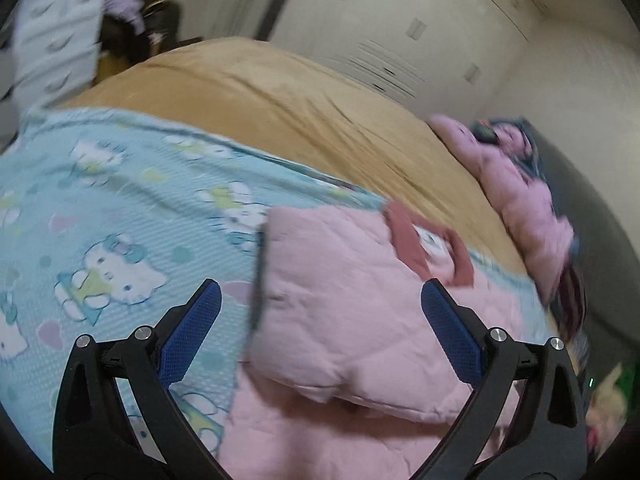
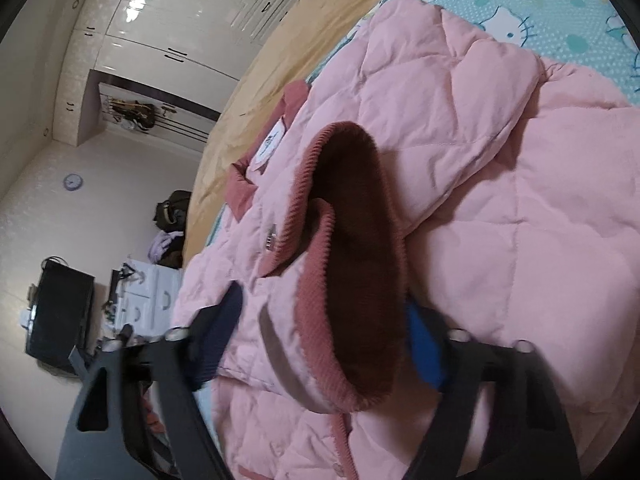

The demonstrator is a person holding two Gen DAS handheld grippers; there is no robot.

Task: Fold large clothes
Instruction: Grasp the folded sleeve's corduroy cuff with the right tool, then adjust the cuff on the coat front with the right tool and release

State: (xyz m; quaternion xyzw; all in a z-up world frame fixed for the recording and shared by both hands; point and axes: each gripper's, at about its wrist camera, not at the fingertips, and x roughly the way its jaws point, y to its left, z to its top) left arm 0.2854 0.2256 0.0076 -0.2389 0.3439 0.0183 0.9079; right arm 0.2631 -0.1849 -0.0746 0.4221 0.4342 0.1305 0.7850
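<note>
Currently the pink quilted jacket (image 2: 500,208) lies spread on the cartoon-print sheet (image 1: 100,200), giving a flat base for folding. Right gripper (image 2: 320,332) straddles the ribbed sleeve cuff (image 2: 352,248), jaws apart, cuff between them; whether it is pinched I cannot tell. Left gripper (image 1: 320,328) hovers near the folded sleeve, jaws spread, holding nothing.

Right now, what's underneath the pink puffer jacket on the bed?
The pink jacket lies on a turquoise cartoon-cat sheet, which shows around its edges. Beyond that sheet is a tan bed cover. Whatever sits directly beneath the jacket's middle is covered and cannot be seen.
</note>
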